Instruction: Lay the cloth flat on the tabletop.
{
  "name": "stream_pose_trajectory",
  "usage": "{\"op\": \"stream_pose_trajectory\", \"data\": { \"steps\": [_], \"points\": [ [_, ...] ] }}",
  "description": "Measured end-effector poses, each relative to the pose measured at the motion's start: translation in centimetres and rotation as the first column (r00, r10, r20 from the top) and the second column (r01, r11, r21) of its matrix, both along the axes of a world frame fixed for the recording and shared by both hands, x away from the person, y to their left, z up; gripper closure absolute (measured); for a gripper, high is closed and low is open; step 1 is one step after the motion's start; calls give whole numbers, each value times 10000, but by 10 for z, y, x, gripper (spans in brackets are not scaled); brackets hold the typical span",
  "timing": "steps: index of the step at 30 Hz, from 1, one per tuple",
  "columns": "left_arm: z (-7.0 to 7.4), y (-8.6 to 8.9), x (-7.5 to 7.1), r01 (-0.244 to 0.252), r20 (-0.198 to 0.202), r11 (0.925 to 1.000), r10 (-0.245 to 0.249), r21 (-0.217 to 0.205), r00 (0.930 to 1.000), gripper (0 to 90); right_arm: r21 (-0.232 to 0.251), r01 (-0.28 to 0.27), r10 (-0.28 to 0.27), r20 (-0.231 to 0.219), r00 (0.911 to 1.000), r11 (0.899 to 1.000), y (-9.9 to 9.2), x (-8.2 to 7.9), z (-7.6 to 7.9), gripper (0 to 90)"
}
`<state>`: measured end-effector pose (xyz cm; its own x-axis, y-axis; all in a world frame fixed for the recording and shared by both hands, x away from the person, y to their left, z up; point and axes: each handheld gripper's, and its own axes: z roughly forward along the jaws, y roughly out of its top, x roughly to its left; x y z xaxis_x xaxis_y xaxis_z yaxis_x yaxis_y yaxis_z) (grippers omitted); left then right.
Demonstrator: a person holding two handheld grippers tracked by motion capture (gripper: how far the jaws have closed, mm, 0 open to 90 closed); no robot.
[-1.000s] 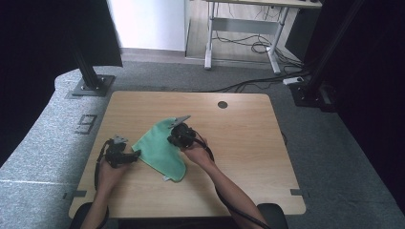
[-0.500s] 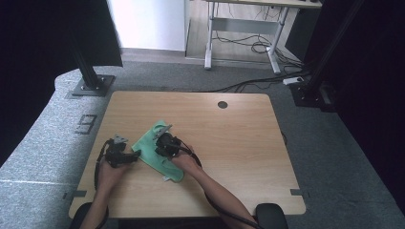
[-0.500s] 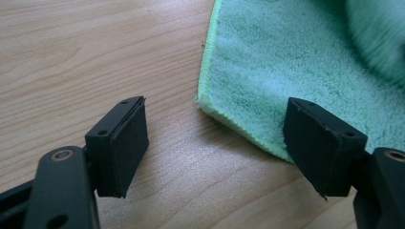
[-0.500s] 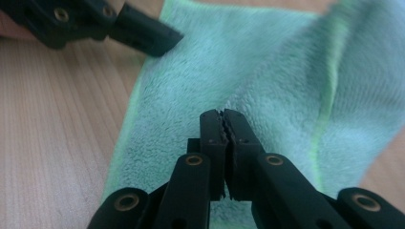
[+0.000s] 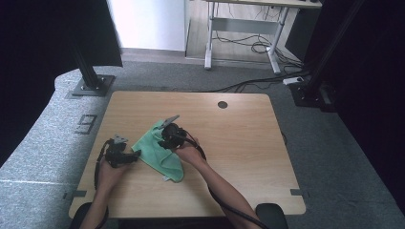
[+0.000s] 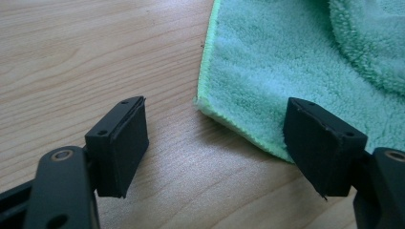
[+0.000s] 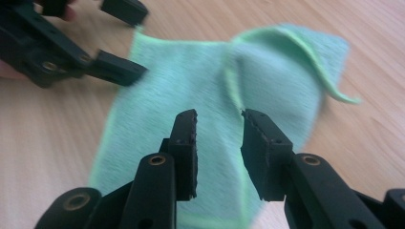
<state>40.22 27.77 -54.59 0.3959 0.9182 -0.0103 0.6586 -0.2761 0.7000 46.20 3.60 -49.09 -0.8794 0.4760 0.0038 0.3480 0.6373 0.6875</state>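
Fingers of the right gripper (image 7: 219,126) have just been parting, with nothing pinched between them, above the green cloth (image 5: 160,150) that lies partly folded on the counter (image 5: 239,143), while the left gripper (image 6: 215,143) rests released at the cloth's corner.

- The high view is evenly lit over the desk (image 5: 239,138), while dark panels swallow its upper corners and right side.
- Daylight-bright floor glows at the top centre.
- The left gripper view is sharp, with soft shadow under the cloth (image 6: 296,62) edge.
- The right gripper view is smeared by motion blur; the cloth edges and far gripper look soft.
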Motion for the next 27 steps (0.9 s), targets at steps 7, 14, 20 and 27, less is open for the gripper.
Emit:
{"op": "stream_pose_trajectory", "data": {
  "steps": [7,14,20,27],
  "points": [
    [0,0,0,1,-11,10000,-1,4,10000,239,-525,126,-139,-246,9996,9985,-9,3,-18,654],
    [0,0,0,17,-21,10000,-17,3,10000,239,-773,75,-106,-395,9992,9970,-8,1,-37,775],
    [0,0,0,12,-12,10000,-12,-3,10000,239,-912,80,-73,78,9999,9958,-15,-3,-24,846],
    [0,0,0,2,9,10000,-2,-14,10000,239,-622,768,-755,234,9969,9951,-50,5,-5,846]
  ]
}}
